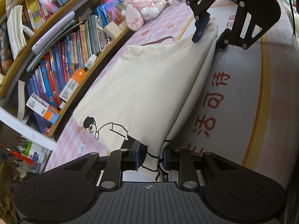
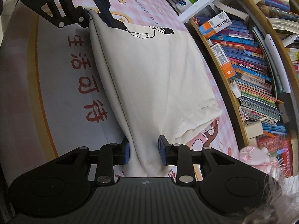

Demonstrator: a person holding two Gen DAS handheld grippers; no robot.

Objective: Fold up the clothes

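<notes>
cream cotton shirt point(image 1: 142, 85), soft and light, hangs taut between both grippers above the pink checked surface point(image 1: 119, 56), its far side draped down near the bookshelf point(image 1: 56, 56). left gripper point(image 1: 151, 158) has its fingers clamped on the printed end; right gripper point(image 2: 143, 152) has its fingers pinching the plain end. limp cloth like this will likely sag mid-span, so doubled edges near corners seem the best hold.

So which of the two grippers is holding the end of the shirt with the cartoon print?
The left gripper: black cartoon lines on the cream T-shirt run right between its pads. The right gripper pinches the plain, unprinted end.
</notes>
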